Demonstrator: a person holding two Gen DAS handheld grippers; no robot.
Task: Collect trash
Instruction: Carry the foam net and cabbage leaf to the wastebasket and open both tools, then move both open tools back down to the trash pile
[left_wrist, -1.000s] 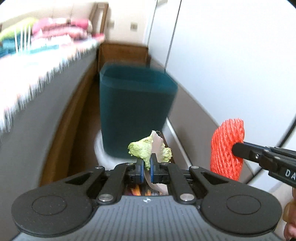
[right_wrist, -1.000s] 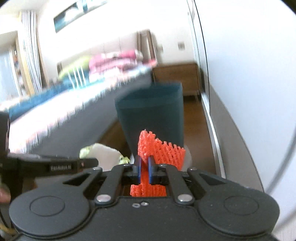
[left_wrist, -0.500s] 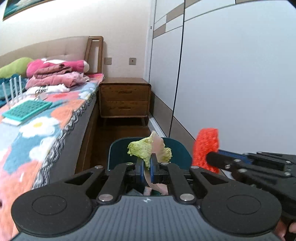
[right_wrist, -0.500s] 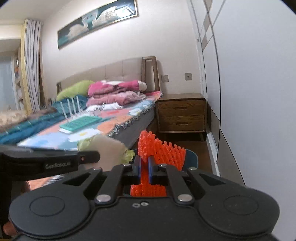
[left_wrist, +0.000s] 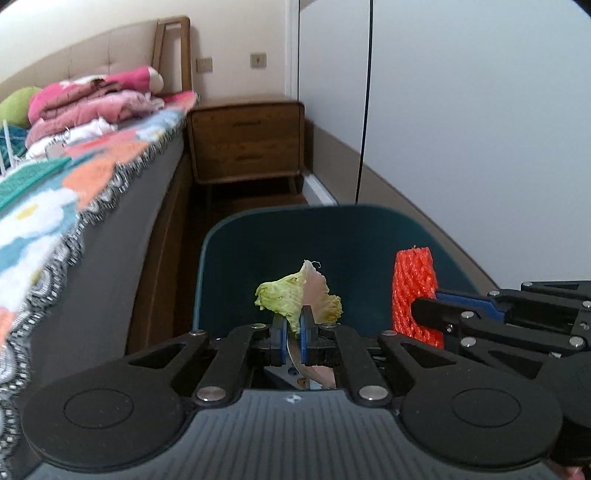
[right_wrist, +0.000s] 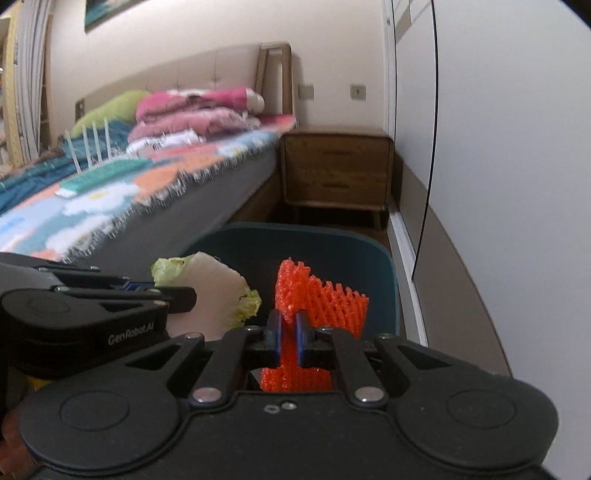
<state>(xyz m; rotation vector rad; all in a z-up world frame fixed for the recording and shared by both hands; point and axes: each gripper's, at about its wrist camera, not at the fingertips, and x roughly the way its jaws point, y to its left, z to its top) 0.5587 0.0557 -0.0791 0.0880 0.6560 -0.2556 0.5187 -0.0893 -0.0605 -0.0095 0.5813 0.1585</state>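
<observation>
My left gripper (left_wrist: 292, 325) is shut on a pale green lettuce leaf (left_wrist: 295, 295) and holds it above the open dark teal trash bin (left_wrist: 332, 236). My right gripper (right_wrist: 287, 325) is shut on an orange foam net (right_wrist: 317, 299), also above the bin (right_wrist: 369, 251). In the left wrist view the right gripper (left_wrist: 424, 314) comes in from the right with the net (left_wrist: 413, 288). In the right wrist view the left gripper (right_wrist: 177, 291) comes in from the left with the leaf (right_wrist: 210, 291). The two grippers are side by side.
A bed with a flowered blanket (left_wrist: 55, 206) and folded pink clothes (left_wrist: 96, 103) runs along the left. A wooden nightstand (left_wrist: 247, 140) stands behind the bin. A white wardrobe wall (left_wrist: 461, 110) is on the right.
Both grippers rose from beside the bin to above its opening. They have since tilted down, so the bin's inside fills more of both views. Both stay shut on their items.
</observation>
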